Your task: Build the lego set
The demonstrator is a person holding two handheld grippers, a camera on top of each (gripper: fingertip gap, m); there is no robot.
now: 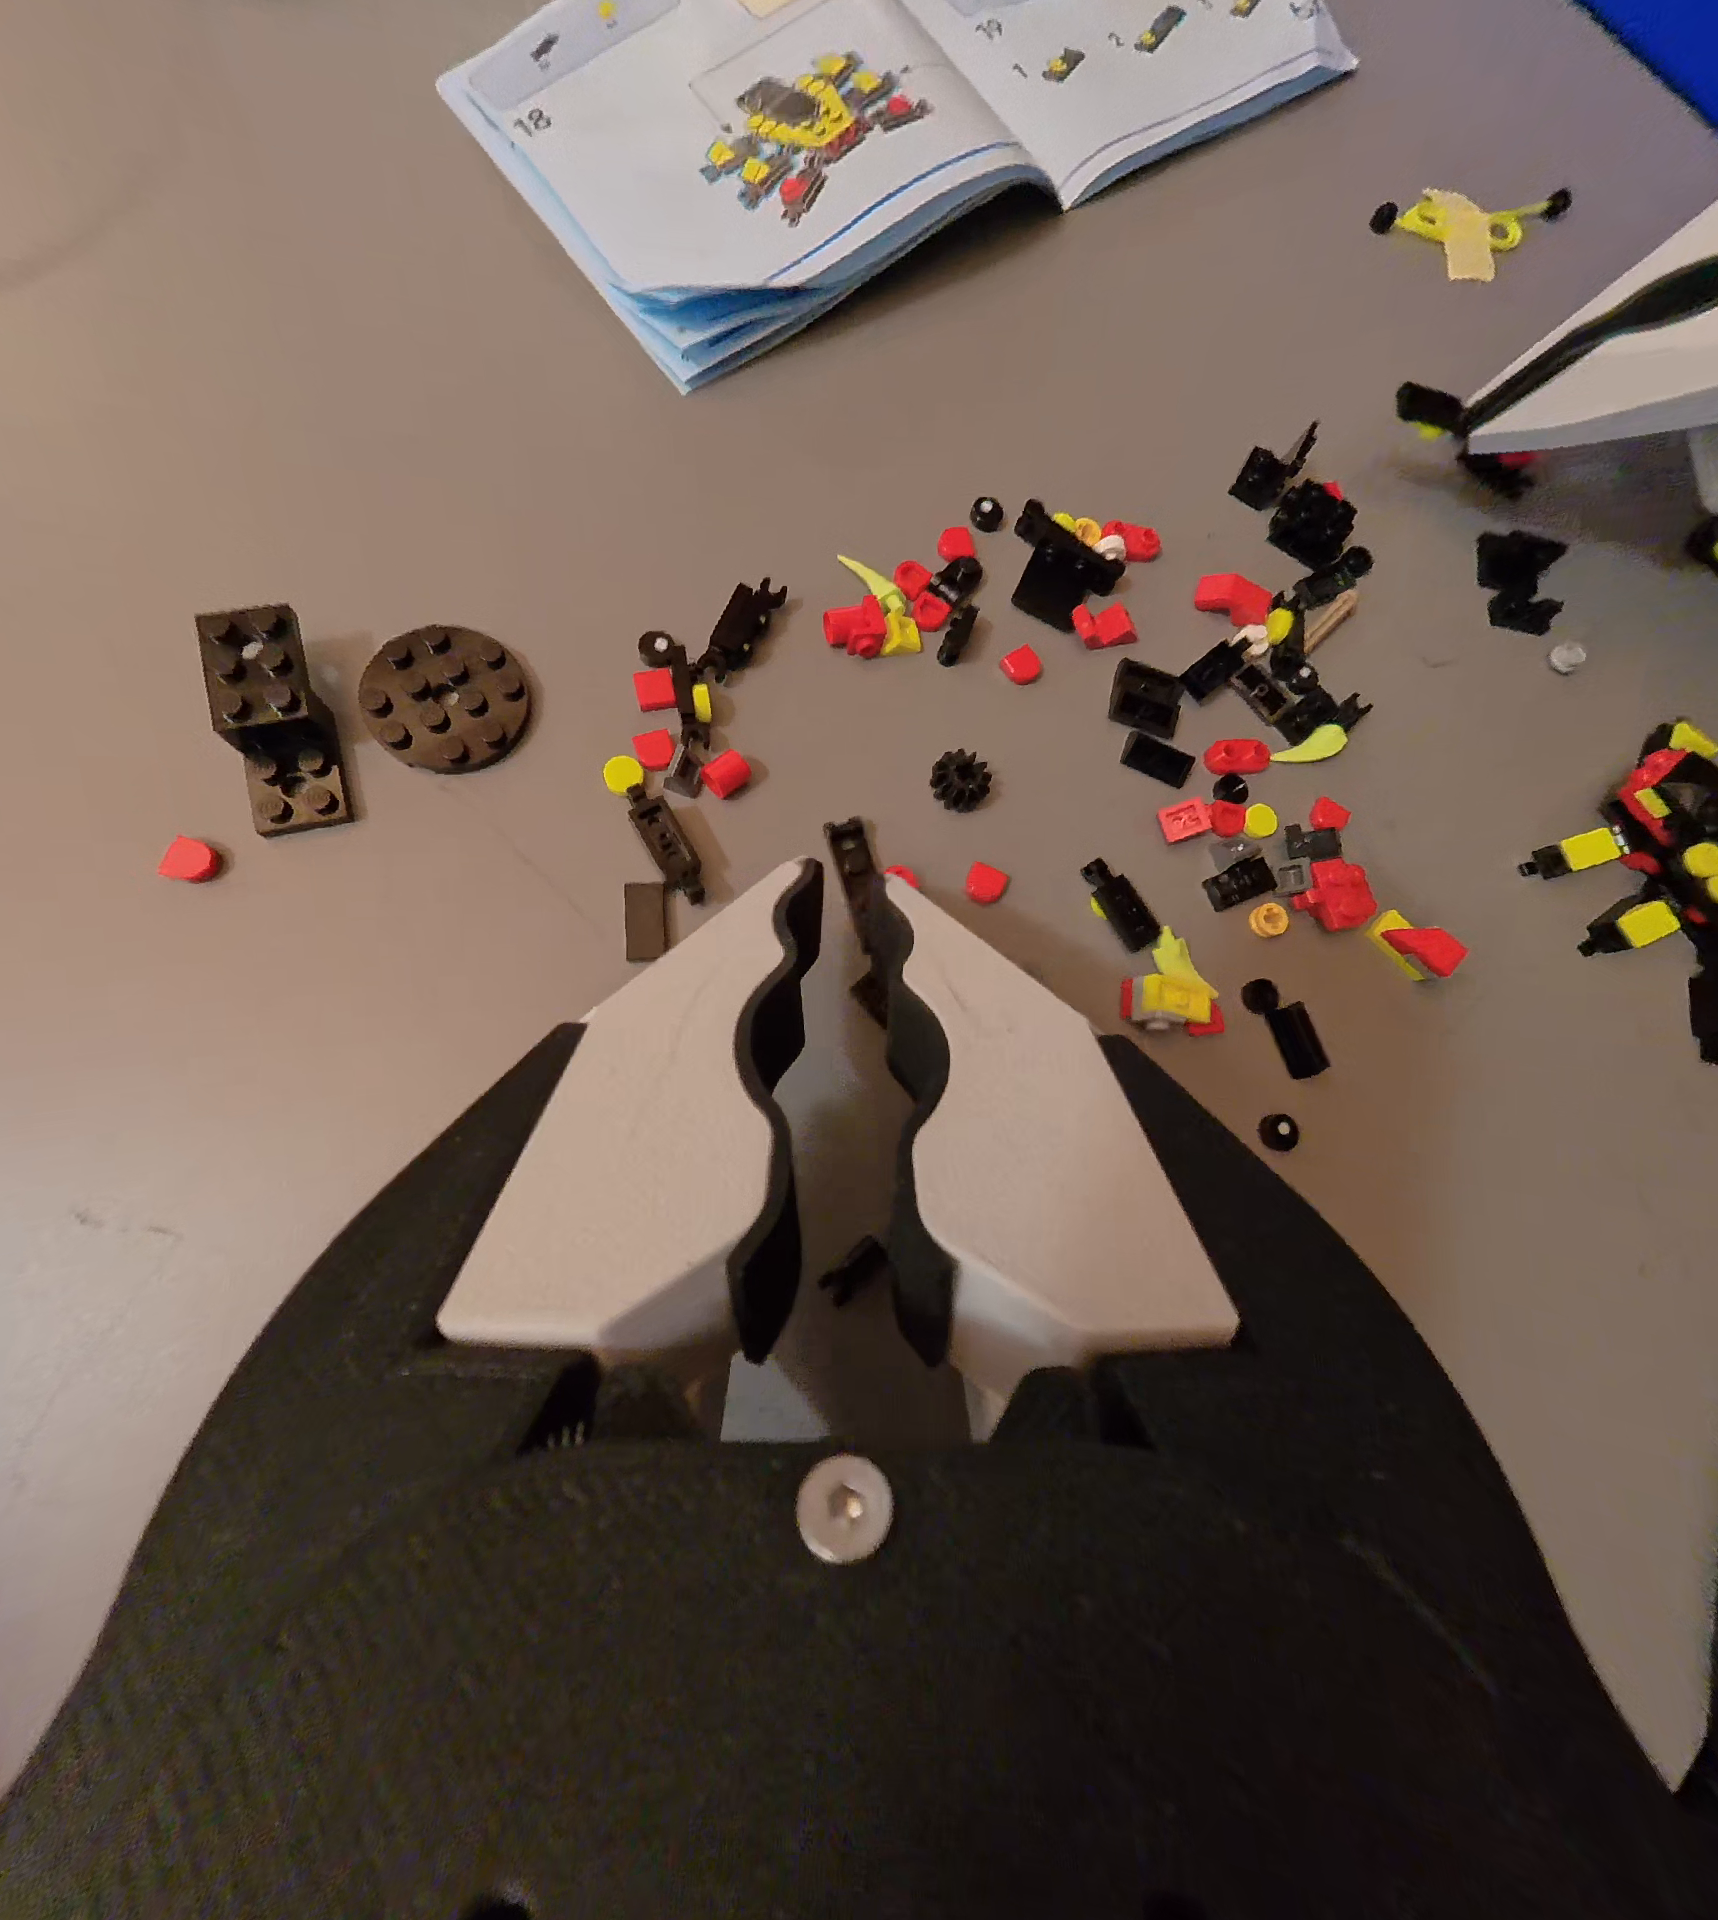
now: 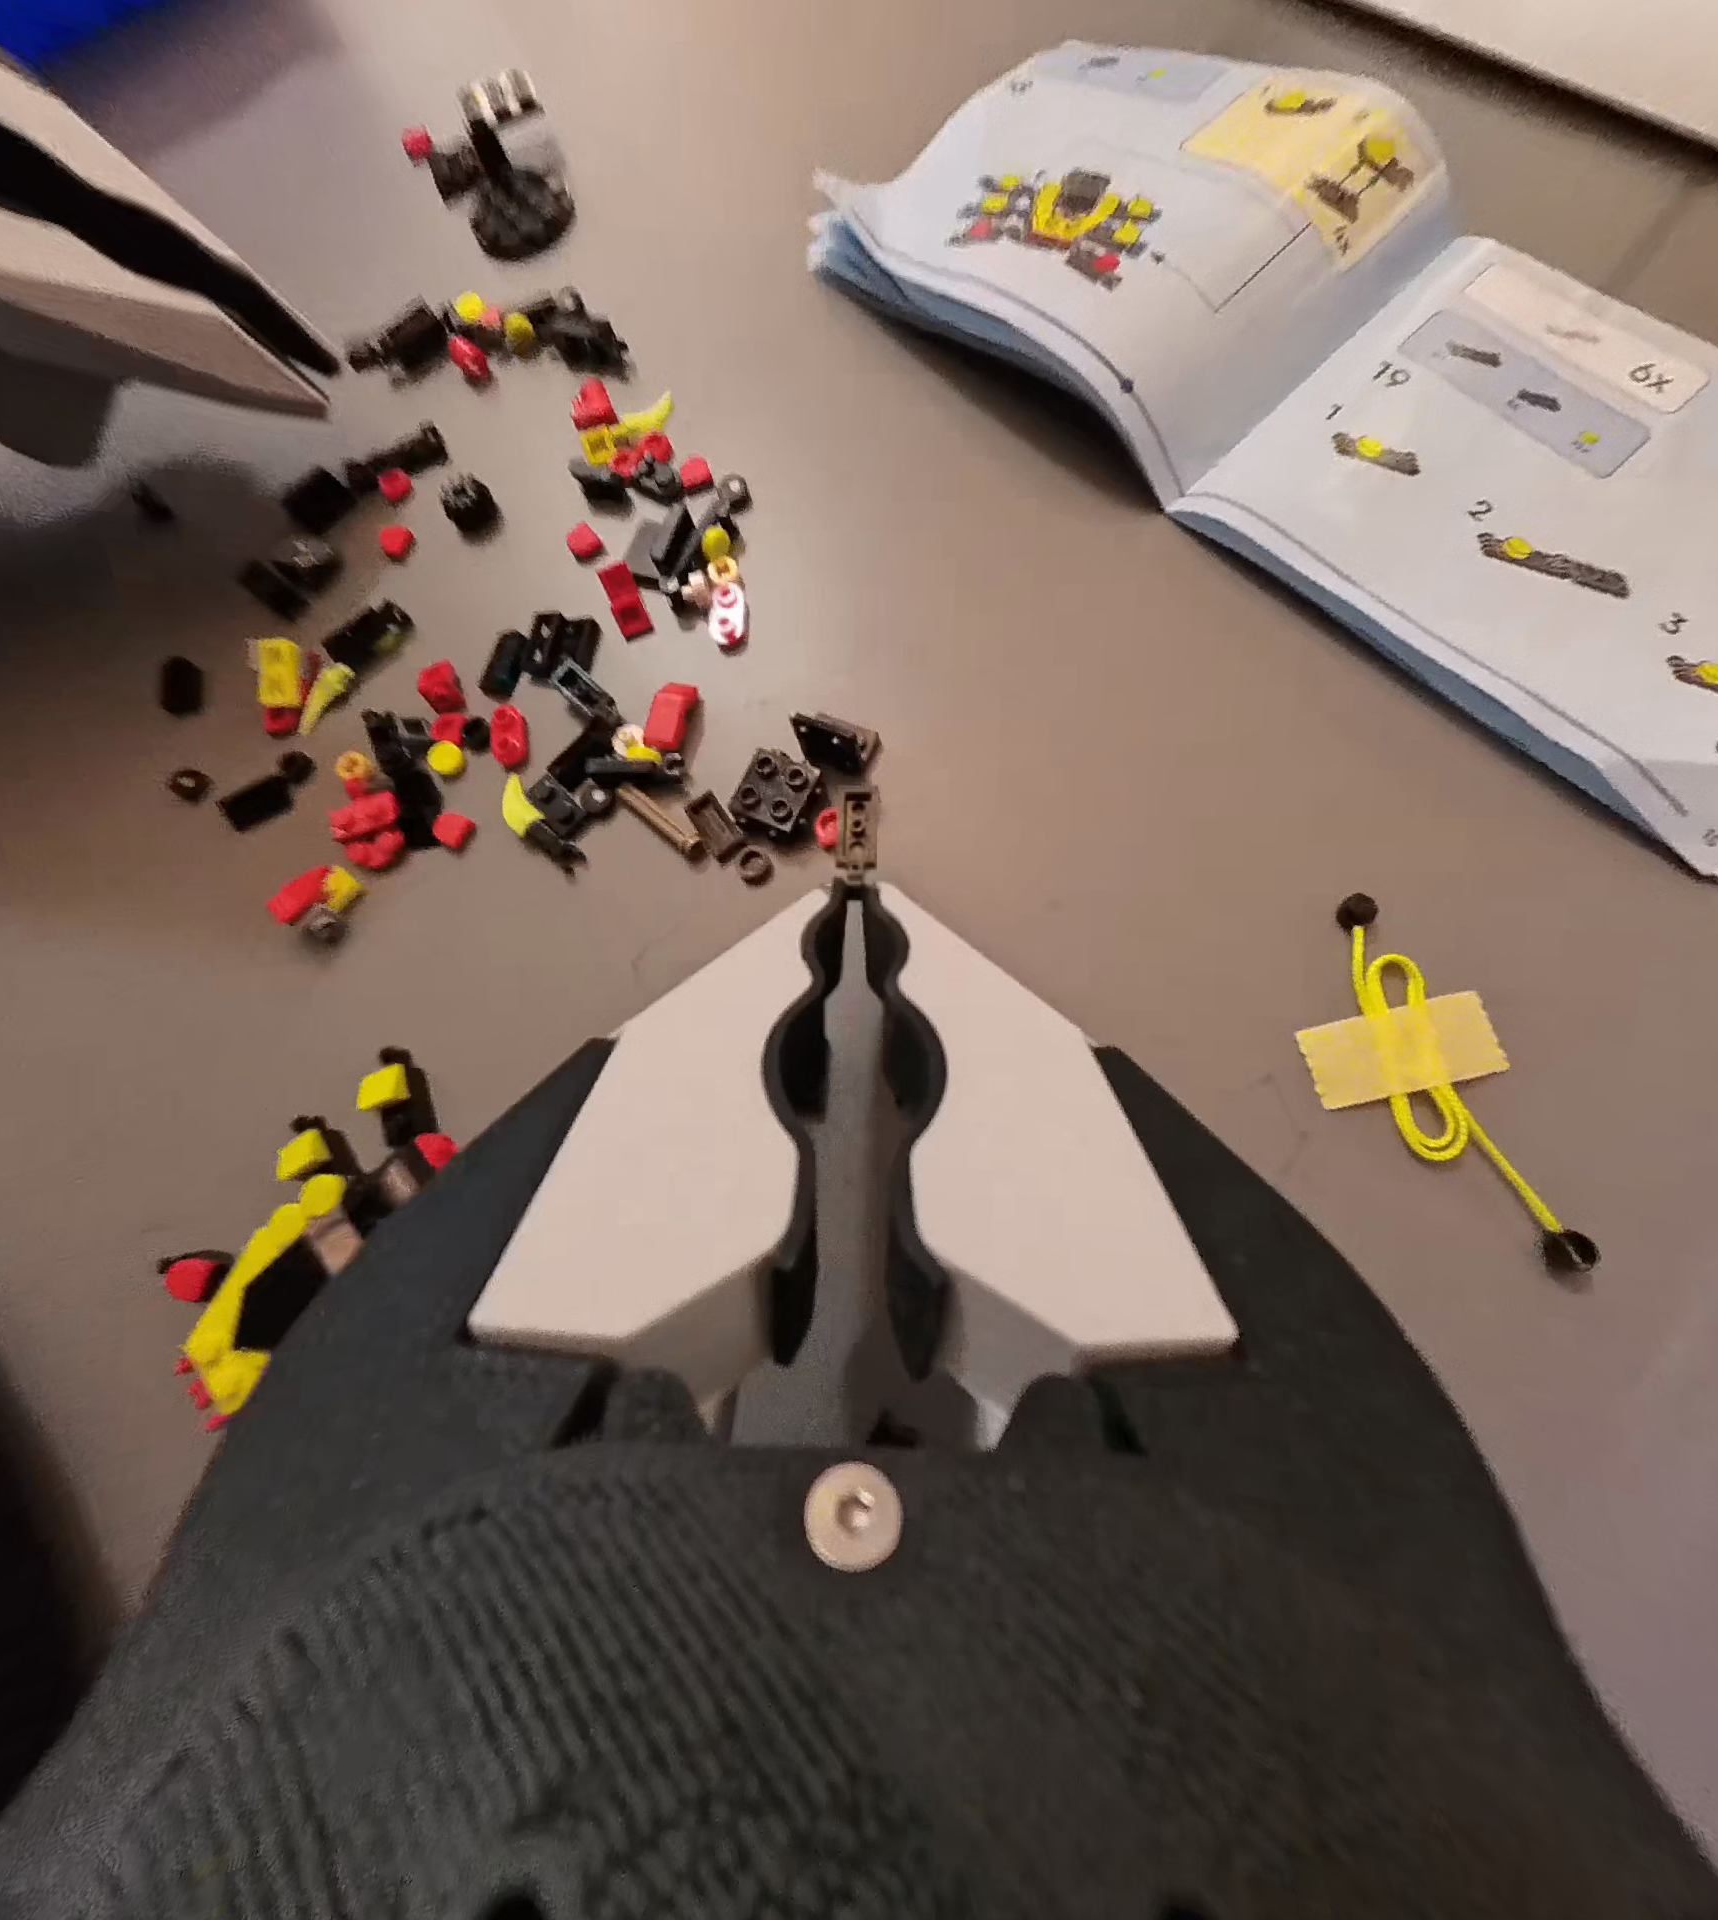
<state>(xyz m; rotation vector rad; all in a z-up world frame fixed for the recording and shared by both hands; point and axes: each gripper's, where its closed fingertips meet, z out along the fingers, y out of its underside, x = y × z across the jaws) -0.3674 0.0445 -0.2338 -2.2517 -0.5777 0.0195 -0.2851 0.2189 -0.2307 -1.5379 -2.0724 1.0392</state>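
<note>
My left gripper [image 1: 850,878] is nearly closed on a long thin black lego piece [image 1: 850,847] that sticks out past its tips and lies against the right pad. My right gripper [image 2: 847,894] is shut on a small black clip piece [image 2: 860,826] at its very tips. Loose red, yellow and black pieces [image 1: 1052,566] lie scattered on the grey table just ahead; they also show in the right wrist view [image 2: 670,715]. A partly built black, yellow and red model [image 1: 1707,873] lies at the right, and in the right wrist view [image 2: 252,1288] at lower left.
An open instruction booklet [image 1: 834,156] lies at the back; it also shows in the right wrist view [image 2: 1354,416]. A black round plate [image 1: 447,698] and a black brick stack [image 1: 257,675] sit at the left. A taped yellow string [image 2: 1406,1060] lies right. The right gripper [image 1: 1665,343] reaches in from the upper right. About 20 centimeters separates my left fingertips from my right.
</note>
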